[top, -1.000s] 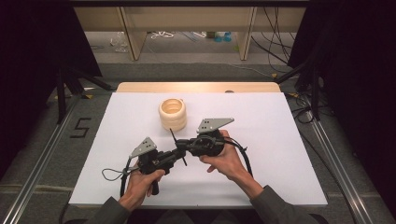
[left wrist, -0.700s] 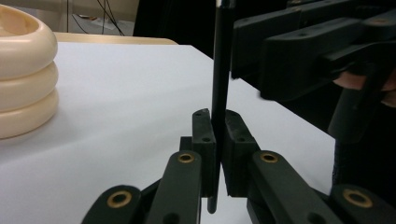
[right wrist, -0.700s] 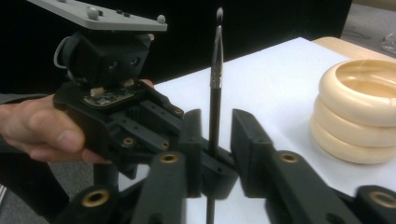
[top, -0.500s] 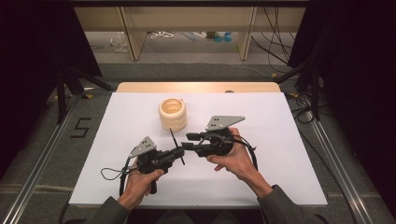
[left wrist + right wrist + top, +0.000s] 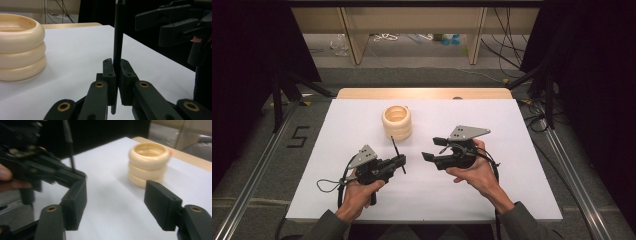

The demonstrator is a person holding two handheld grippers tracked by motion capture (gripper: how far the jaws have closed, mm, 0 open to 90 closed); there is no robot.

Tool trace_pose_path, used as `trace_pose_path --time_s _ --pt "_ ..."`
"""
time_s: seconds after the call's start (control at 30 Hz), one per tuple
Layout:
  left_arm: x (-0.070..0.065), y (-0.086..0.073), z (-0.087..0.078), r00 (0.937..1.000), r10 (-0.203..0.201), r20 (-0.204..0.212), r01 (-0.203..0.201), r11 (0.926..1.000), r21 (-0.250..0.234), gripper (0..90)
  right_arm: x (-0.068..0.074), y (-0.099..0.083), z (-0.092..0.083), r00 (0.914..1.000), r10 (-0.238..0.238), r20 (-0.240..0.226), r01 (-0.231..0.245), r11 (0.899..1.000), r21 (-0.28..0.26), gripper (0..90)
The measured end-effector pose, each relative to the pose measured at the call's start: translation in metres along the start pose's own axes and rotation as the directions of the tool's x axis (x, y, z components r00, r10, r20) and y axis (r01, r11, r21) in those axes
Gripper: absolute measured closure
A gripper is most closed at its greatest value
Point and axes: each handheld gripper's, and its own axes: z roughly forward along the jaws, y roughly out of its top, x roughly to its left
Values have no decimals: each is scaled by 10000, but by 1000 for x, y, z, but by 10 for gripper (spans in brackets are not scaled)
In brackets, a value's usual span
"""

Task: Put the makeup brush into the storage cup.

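Observation:
A thin black rod (image 5: 395, 148) stands almost upright in my left gripper (image 5: 402, 161), whose jaws are shut on its lower end. The left gripper view shows the rod (image 5: 118, 37) clamped between the pads of that gripper (image 5: 117, 75). My right gripper (image 5: 430, 149) hovers a short way right of the rod and faces it. Its jaws have just been opening, with nothing between them (image 5: 115, 197). A cream stack of three rings (image 5: 397, 122) stands on the white table top behind the grippers. In the right gripper view the stack (image 5: 148, 165) lies beyond the open jaws.
The white sheet (image 5: 517, 195) covers the table, with a wooden strip (image 5: 422, 93) along its far edge. Metal rails run along both sides, and a "5" marking (image 5: 298, 136) is on the floor at the left. Cables and shelving legs lie beyond the table.
My right gripper has pulled back to the right, away from the left gripper and the rod, and its jaws have opened. The left hand and the rod have stayed put.

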Motion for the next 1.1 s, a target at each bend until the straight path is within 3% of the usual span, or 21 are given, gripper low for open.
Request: trace_pose_path --time_s 0.2,0.3,0.5,0.6,0.63,0.93,0.97,1.1 --pt "2 0 -2 9997 132 -229 -132 9999 -2 849 -6 -13 -9 9954 310 911 -304 9995 -75 236" --pt "3 1 -3 9995 98 -314 -99 9999 -33 849 -10 -19 -17 9923 599 1081 -581 9981 -202 232" --pt "6 2 -4 9987 86 -496 -91 9999 -88 848 -15 -30 -32 9829 768 1674 -702 9965 -452 231" --pt "7 3 -4 9986 94 -517 -99 9999 -85 848 -16 -35 -36 9815 901 1690 -818 9951 -556 220" --pt "8 4 -5 9983 166 -560 -170 9998 -63 849 -16 -37 -38 9778 875 1903 -785 9954 -542 214" --pt "18 10 -6 9955 -49 -945 34 9999 -160 849 -14 -50 -53 9711 952 2188 -900 9954 -339 197" --pt "19 11 -6 9947 -20 -1025 2 9998 -178 848 -16 -51 -53 9696 798 2315 -698 9963 -510 198" --pt "26 15 -8 9923 -82 -1234 52 9997 -243 848 -16 -57 -58 9649 906 2464 -779 9951 -608 200"
